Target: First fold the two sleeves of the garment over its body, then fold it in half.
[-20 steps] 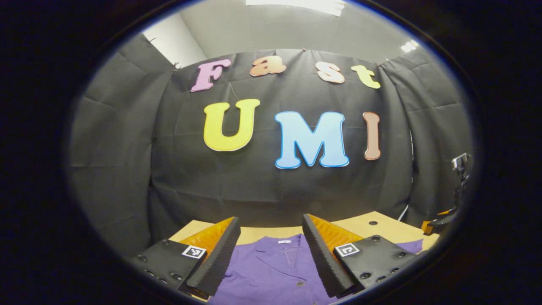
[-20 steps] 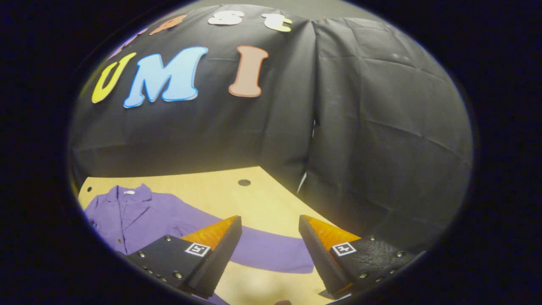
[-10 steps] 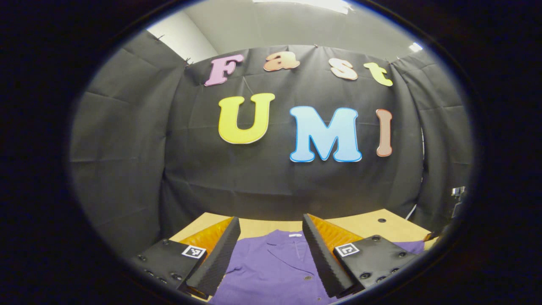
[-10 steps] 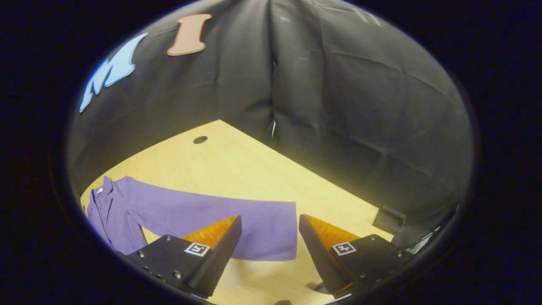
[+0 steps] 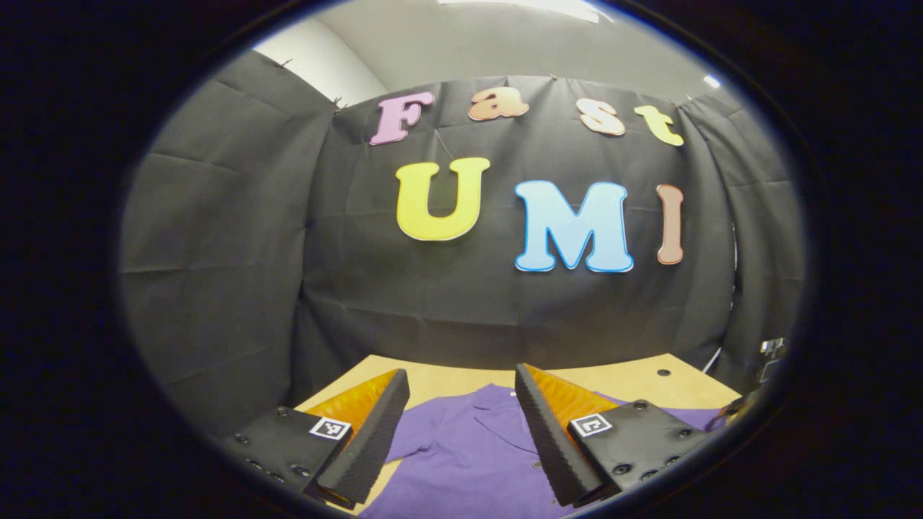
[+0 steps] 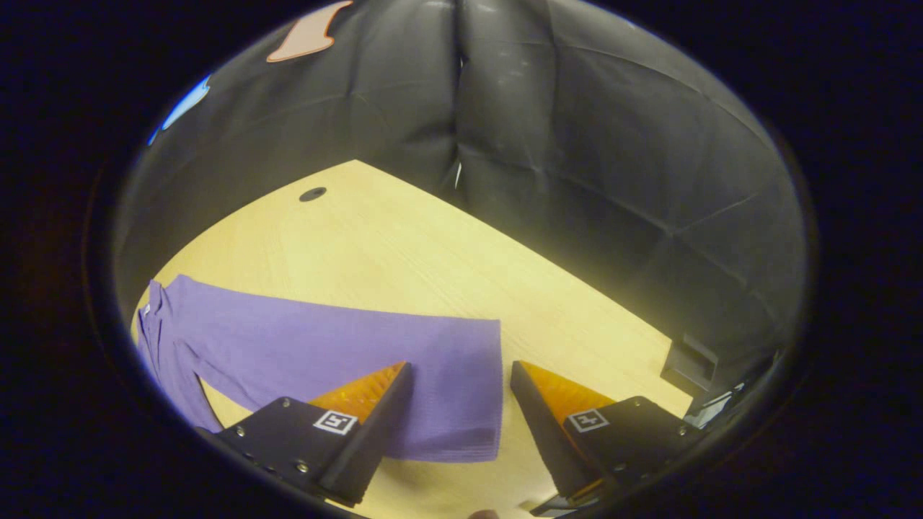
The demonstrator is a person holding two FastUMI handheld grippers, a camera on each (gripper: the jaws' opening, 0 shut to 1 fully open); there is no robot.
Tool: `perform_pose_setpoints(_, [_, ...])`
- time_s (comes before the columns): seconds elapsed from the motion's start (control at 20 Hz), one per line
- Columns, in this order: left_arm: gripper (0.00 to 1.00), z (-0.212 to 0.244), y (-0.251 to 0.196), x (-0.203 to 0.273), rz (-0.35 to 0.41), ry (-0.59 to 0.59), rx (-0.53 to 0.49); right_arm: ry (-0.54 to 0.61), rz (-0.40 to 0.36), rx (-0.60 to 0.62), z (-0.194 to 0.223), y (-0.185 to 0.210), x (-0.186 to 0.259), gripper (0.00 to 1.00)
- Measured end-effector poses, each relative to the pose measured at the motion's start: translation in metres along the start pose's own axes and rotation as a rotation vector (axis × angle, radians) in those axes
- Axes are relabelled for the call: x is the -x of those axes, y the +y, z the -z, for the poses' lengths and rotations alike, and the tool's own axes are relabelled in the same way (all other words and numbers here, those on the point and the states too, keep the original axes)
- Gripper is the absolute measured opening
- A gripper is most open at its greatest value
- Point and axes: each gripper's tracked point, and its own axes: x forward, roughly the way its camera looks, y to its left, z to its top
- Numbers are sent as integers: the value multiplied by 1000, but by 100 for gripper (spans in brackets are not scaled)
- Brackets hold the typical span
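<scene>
I'm working the first sleeve fold w/ my right gripper [image 6: 461, 375]. Its jaws are standing wide apart, nothing between them yet, and I'm hanging just above the cuff end of the garment's sleeve [image 6: 346, 353]. That sleeve is lying flat and stretched out across the table [image 6: 433, 245], cuff edge sitting right in the gap between my fingers, left finger over fabric, right finger over bare wood.

To do this well, I'm judging I need to come down so both fingers straddle the cuff edge near its corner, pinch only the sleeve layer, then lift enough to clear the table and carry it back toward the body w/o dragging the shirt. Grabbing too far in would bunch the cloth; too near the edge and it could slip out.

Pose: the right gripper is pitching down at the table, angled toward the booth's corner. My left gripper [image 5: 461, 425] is also open and empty, held more level, facing the back wall, w/ the garment [image 5: 469, 461] body and collar lying between and beyond its fingers. It's hovering over the shirt, prob. ready for the other sleeve.
</scene>
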Motion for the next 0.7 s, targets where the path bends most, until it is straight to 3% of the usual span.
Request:
perform_pose_setpoints(0.2, [94,-1,-2,3,1,-7,-4,16,-39,2,5,5,-1,95])
perform_pose_setpoints(0.3, [94,0,-4,3,6,-9,3,17,-55,6,2,6,-1,89])
perform_pose_setpoints(0.4, [94,1,-5,5,7,-9,6,28,-63,12,2,8,-1,60])
perform_pose_setpoints(0.45, [94,1,-4,4,7,-10,9,27,-74,-8,-1,10,-3,60])
perform_pose_setpoints(0.55, [94,2,0,7,3,-12,12,40,-69,-30,0,15,-2,19])
perform_pose_setpoints(0.65, [94,3,4,8,-4,-13,13,19,-67,-43,-4,17,-9,21])
perform_pose_setpoints(0.7, [94,3,6,9,-5,-13,15,29,-84,-45,-4,21,1,13])
